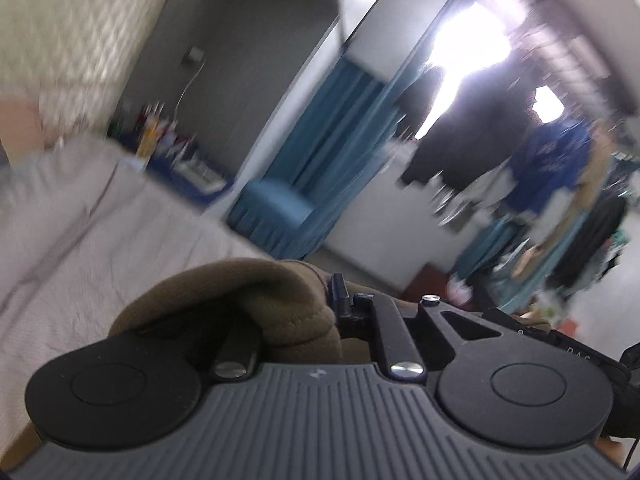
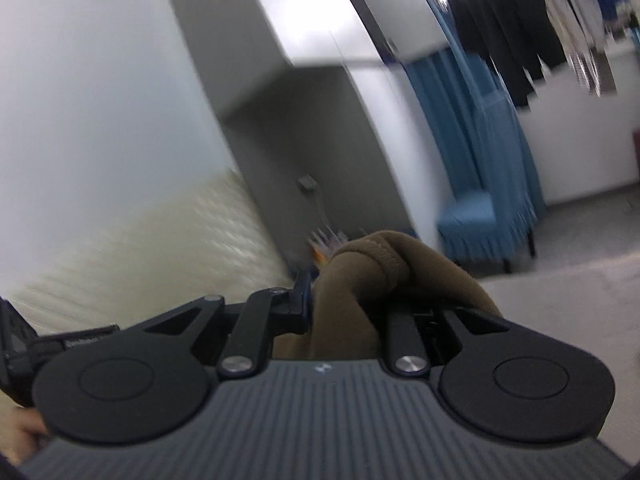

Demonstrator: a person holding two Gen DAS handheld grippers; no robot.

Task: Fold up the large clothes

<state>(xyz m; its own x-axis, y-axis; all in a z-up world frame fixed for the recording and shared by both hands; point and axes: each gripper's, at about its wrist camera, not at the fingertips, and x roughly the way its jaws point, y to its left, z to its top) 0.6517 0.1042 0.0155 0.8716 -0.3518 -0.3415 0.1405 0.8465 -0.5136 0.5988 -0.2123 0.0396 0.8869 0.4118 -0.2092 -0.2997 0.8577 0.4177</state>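
Left wrist view shows the left gripper (image 1: 320, 312) clamped on a thick fold of the brown garment (image 1: 240, 292), which bunches up over its fingers. Behind it lies the bed (image 1: 80, 220), and the cloth hangs over the bed's near edge. Right wrist view shows the right gripper (image 2: 340, 304) clamped on another part of the same brown garment (image 2: 372, 276) (everything behind is smeared). Far off stand a blue chair (image 1: 276, 200) and blue curtains (image 1: 328, 120). I think the garment is being carried to the bed. Next, both grips should stay tight while the cloth is laid flat on the bed.
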